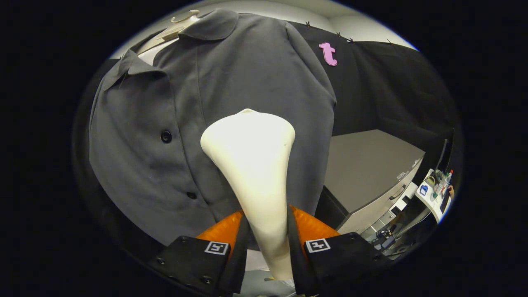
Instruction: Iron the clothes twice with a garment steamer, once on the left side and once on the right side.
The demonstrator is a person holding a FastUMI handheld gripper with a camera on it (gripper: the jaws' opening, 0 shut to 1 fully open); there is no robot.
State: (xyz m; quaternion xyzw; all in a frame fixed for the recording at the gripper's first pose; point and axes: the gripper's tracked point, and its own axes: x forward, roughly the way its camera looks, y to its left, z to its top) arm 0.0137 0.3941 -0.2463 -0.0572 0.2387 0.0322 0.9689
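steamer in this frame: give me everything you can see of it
The garment steamer is cream-white, smooth and plastic-looking. Its narrow handle is clamped between the two fingers of the gripper, and it flares to a wide flat head beyond them. The head points at the grey shirt, over the panel on the far side of the button placket from the buttons; whether it touches the cloth cannot be told. No steam, cord or controls can be made out.

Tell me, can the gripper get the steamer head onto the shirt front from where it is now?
Probably yes. The gripper is shut on the steamer, whose head sits right at the grey shirt beside the button placket. Nothing stands between them, though actual contact cannot be told.
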